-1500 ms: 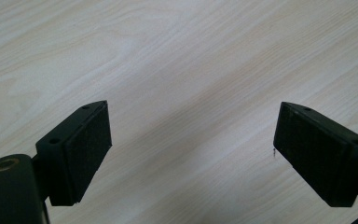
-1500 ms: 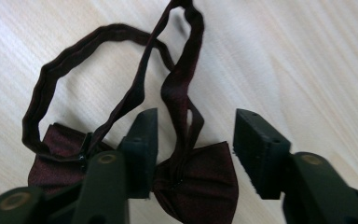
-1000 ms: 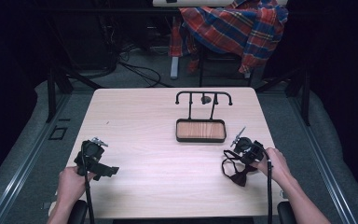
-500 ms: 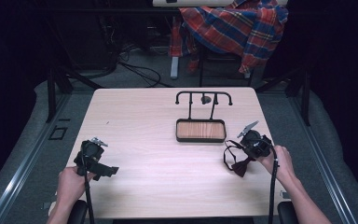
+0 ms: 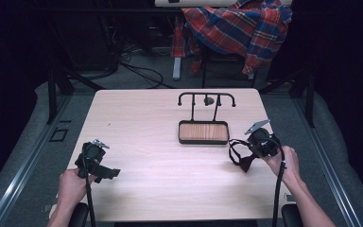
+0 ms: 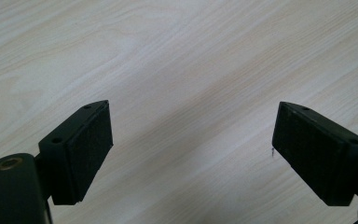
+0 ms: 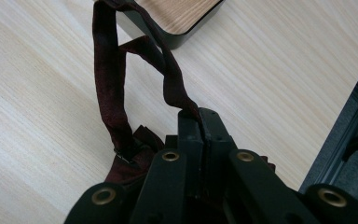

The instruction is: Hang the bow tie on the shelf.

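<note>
1. A dark maroon strap (image 7: pixel 109 88) is hanging in a loop from the right gripper (image 7: pixel 200 122), over the table's right side, just right of the tray.
2. The right gripper's jaws are pressing together on the strap, and the strap's bunched lower end is drooping beside them toward the wooden table (image 5: pixel 137 123).
3. The right hand (image 5: pixel 283 161) is holding that gripper near the table's right edge.
4. The wood-bottomed black tray (image 5: pixel 203 132) is sitting close to the strap loop, with a black rack (image 5: pixel 207 98) standing behind it.
5. Across the table, the left gripper (image 6: pixel 191 140) is hovering with jaws wide apart, nothing between them.
6. A plaid cloth (image 5: pixel 236 28) is draping over a chair beyond the table.
</note>
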